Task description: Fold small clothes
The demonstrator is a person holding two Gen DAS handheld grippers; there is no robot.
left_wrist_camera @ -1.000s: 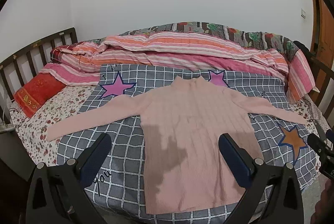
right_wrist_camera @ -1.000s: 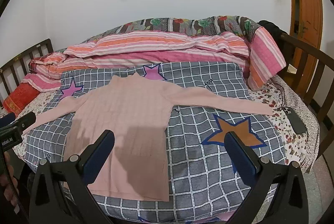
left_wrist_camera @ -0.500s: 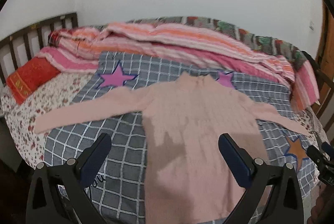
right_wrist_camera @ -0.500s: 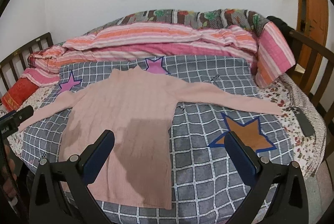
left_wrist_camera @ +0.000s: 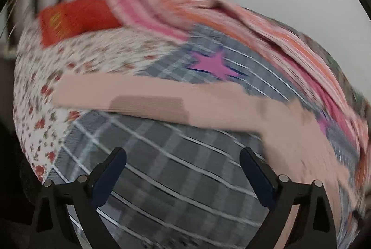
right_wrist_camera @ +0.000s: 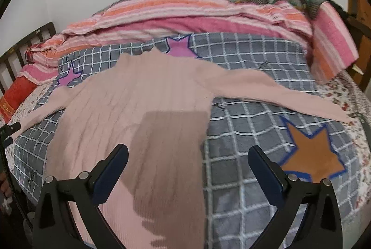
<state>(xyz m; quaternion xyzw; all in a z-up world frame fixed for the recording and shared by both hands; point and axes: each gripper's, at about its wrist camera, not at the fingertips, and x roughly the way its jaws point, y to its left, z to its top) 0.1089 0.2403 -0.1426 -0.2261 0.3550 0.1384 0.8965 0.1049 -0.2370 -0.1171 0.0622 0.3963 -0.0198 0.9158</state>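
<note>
A pink ribbed sweater (right_wrist_camera: 143, 110) lies flat and face-up on a grey checked blanket (right_wrist_camera: 250, 133) that covers the bed. Its body runs toward the near edge; both sleeves are spread outward. The right sleeve (right_wrist_camera: 278, 91) reaches across the blanket to a point beside an orange star patch (right_wrist_camera: 313, 156). The collar sits just beside a magenta star patch (right_wrist_camera: 179, 46).

Right gripper (right_wrist_camera: 187, 170) — jaws spread wide, nothing between them. It hangs above the lower right part of the sweater's body, apart from the fabric, and a dark shadow falls on the knit below it.

Left gripper (left_wrist_camera: 183, 174) — jaws likewise wide apart and empty. Its view is heavily blurred. It looks over bare grey blanket, with the sweater's left sleeve (left_wrist_camera: 129, 96) stretched across the frame beyond the fingertips; the cuff end lies on a floral sheet (left_wrist_camera: 46, 77). Contact with the cloth is not evident.

Surroundings: a striped pink and orange quilt (right_wrist_camera: 185, 14) is bunched along the far side of the bed, a red pillow (left_wrist_camera: 76, 17) rests near the wooden slatted headboard (right_wrist_camera: 25, 45), and a white wall stands behind.
</note>
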